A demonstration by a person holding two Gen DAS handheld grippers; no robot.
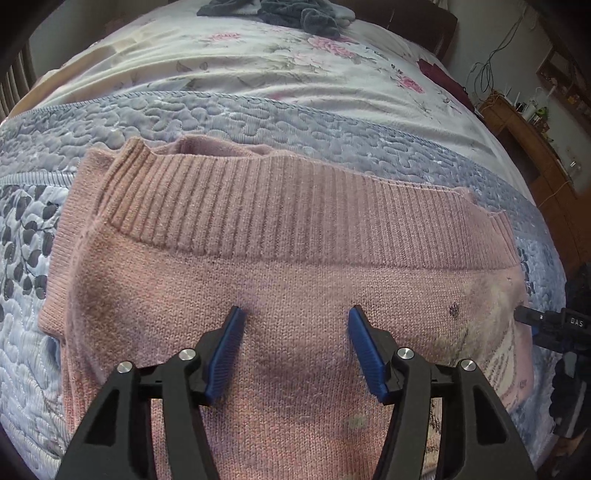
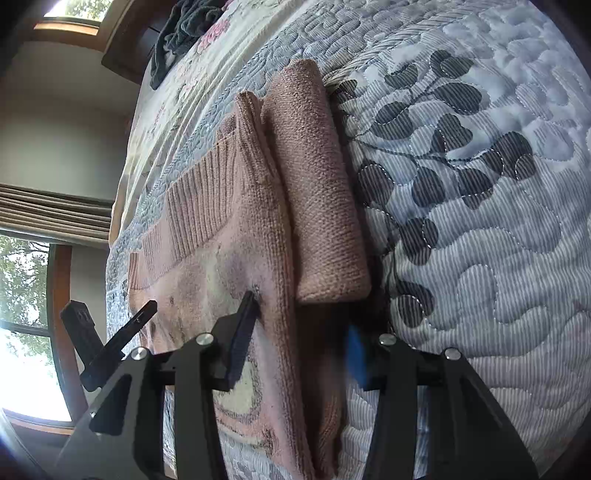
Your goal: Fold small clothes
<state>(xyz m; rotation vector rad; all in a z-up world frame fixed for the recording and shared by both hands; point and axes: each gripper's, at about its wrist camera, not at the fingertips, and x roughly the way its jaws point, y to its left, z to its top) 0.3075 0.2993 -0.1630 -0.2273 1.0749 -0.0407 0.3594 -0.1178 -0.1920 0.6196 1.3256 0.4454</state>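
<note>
A pink knit sweater point(image 1: 280, 266) lies flat on the quilted bedspread point(image 1: 258, 125), its ribbed hem band point(image 1: 295, 206) turned away from me. My left gripper point(image 1: 297, 312) hovers over the middle of the knit, open, with nothing between its blue pads point(image 1: 225, 350). In the right wrist view the sweater point(image 2: 236, 266) has a sleeve point(image 2: 321, 206) folded in along its side. My right gripper point(image 2: 303, 314) stands open astride that folded edge, its far finger partly lost in shadow under the sleeve. The right gripper point(image 1: 546, 328) shows at the sweater's right edge in the left wrist view.
A dark grey heap of clothes point(image 1: 295, 14) lies at the far end of the bed on a floral sheet point(image 1: 295, 62). A wooden cabinet point(image 1: 528, 147) with cables stands to the right. Windows point(image 2: 26, 295) and a wooden frame lie beyond the bed's side.
</note>
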